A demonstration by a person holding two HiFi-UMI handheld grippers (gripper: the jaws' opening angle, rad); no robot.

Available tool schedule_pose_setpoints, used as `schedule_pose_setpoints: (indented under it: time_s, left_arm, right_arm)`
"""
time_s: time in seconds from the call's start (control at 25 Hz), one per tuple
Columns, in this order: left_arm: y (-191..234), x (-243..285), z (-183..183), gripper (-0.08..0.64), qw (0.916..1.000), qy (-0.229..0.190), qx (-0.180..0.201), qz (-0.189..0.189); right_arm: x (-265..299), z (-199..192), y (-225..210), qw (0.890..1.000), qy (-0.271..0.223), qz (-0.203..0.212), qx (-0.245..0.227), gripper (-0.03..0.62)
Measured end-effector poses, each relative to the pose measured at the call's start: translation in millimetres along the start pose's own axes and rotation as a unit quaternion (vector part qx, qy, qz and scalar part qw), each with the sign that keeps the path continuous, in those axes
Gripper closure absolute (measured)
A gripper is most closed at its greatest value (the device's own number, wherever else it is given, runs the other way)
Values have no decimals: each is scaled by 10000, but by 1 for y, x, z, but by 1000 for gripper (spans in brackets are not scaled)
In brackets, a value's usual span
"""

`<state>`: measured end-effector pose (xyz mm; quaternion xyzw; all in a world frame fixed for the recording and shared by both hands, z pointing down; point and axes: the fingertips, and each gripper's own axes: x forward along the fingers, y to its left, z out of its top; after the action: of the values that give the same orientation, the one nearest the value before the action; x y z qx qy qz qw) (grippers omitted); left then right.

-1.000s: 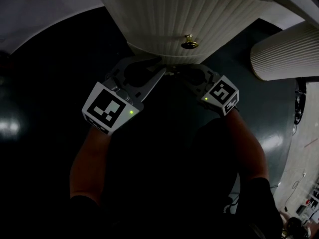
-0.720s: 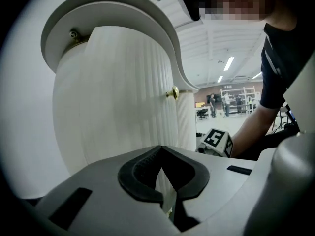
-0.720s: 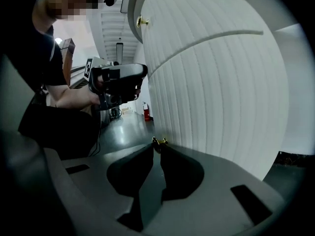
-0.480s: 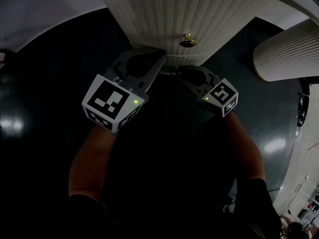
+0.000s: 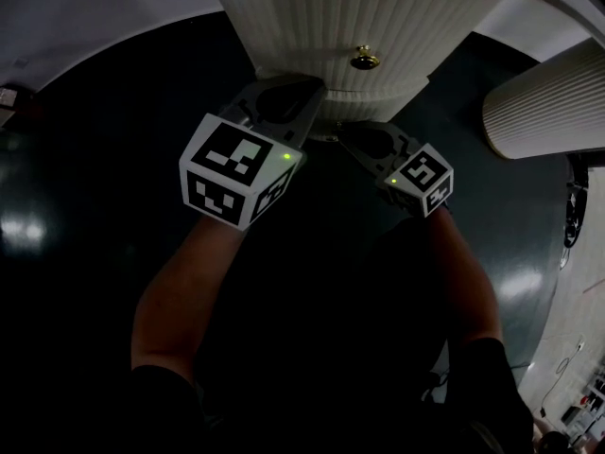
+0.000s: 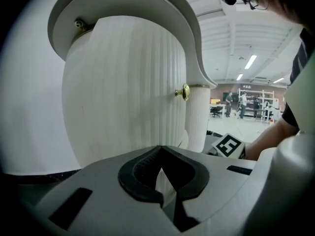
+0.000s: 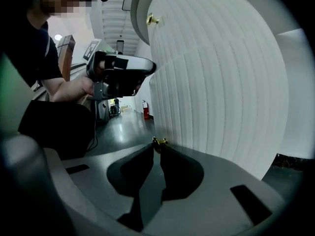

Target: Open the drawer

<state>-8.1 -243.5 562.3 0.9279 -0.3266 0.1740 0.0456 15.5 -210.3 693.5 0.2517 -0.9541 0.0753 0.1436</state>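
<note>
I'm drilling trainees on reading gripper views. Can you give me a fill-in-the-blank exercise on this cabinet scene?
1. The ____ hand-held gripper is shut on a knob.
2. The left hand-held gripper holds ____.
3. The ribbed cabinet is ____ in colour.
Missing words: right; nothing; white.

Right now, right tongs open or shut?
Shut: the right tongs pinch the small brass knob on the ribbed drawer front.
</note>
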Motion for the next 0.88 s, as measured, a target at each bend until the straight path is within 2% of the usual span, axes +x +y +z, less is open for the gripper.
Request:
schedule_pose_setpoints:
  time_s: [0.12,0.32,0.6,0.88]
  left_arm:
    - [-4,-8,15,549,9995,-256,-50,181]
    - [-7,-5,45,549,9979,-616,17,221]
    - [-5,-3,47,549,9981,-512,165,292]
    - [-5,-3,48,549,9975,-603,39,355]
  right_arm:
    - [-12,-3,26,9998,12,175,-60,551]
    - [-21,-7,42,9994,78,331,-69,551]
    - [-31,-16,64,9981,239,533,-192,551]
    - [-39,-19,81,9980,487,401,19,551]
